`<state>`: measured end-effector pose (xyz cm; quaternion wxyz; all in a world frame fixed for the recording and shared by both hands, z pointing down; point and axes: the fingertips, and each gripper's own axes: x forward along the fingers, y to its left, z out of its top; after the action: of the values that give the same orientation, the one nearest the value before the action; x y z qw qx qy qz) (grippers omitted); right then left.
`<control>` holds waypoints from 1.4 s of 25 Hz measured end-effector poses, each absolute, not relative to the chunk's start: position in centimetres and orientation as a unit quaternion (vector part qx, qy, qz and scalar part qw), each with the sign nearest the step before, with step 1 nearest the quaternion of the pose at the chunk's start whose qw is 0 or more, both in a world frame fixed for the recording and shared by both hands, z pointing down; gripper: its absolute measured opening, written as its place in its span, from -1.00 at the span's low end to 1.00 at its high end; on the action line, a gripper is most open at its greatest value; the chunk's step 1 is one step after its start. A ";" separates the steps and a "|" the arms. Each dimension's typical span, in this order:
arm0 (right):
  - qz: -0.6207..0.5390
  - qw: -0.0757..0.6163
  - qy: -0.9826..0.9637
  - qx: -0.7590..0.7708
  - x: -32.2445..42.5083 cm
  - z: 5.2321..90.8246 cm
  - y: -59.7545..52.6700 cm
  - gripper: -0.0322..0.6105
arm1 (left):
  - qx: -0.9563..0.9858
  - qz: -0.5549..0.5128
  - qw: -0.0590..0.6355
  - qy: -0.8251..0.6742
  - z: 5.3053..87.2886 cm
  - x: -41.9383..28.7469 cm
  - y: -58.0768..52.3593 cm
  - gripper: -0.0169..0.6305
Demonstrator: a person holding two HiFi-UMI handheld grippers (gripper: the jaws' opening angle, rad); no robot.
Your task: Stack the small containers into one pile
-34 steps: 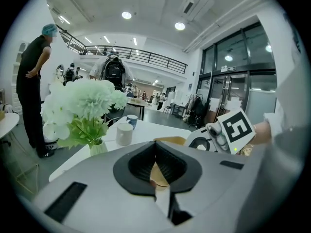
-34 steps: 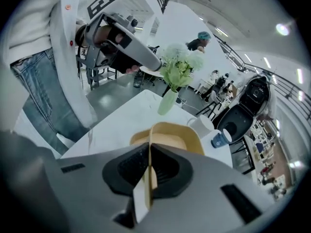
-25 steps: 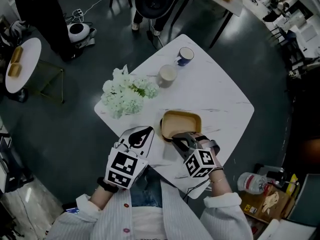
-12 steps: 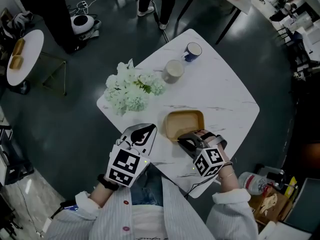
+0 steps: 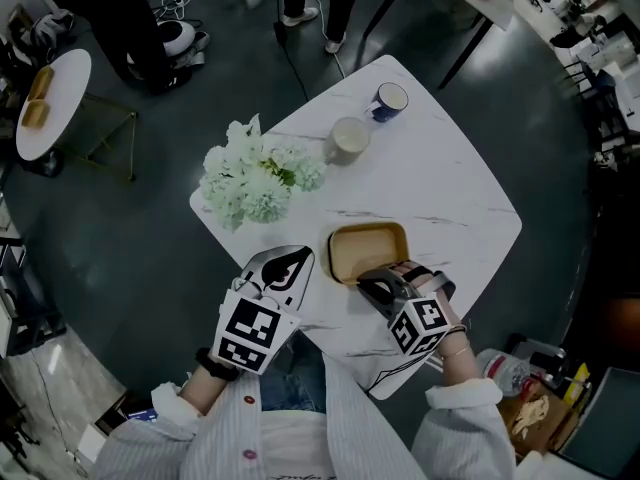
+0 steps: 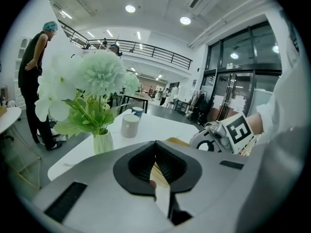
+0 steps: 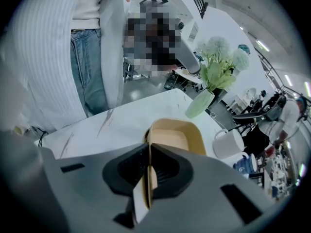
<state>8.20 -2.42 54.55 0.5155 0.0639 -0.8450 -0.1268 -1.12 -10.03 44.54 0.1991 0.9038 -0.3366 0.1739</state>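
One shallow tan container (image 5: 368,250) sits on the white marble table (image 5: 440,193), near its front edge. My right gripper (image 5: 373,286) is shut on the container's near wall, and in the right gripper view that wall (image 7: 177,135) runs straight between the closed jaws of the gripper (image 7: 149,165). My left gripper (image 5: 290,264) hovers at the table's left front edge, just left of the container, shut with nothing in it. In the left gripper view its jaws (image 6: 156,163) meet, with the container (image 6: 178,141) and the right gripper (image 6: 219,137) beyond them.
A vase of pale green flowers (image 5: 256,182) stands at the table's left corner. A white mug (image 5: 349,139) and a blue cup (image 5: 388,99) stand at the far corner. A round side table (image 5: 45,103) stands on the dark floor to the left. People stand beyond the table.
The right gripper and the container have shifted slightly to the right on the table. The left gripper has barely moved. The people at the far side have walked on.
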 end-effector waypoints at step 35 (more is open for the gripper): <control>0.120 0.174 -0.833 0.511 7.6 40.2 -4.0 -0.63 | 0.958 0.140 0.138 -0.210 38.9 2.3 -7.9 -0.90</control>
<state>7.57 -3.99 40.19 0.1743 0.5113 -0.8329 0.1203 2.31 -7.89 38.89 0.1382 0.9578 -0.2098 0.1395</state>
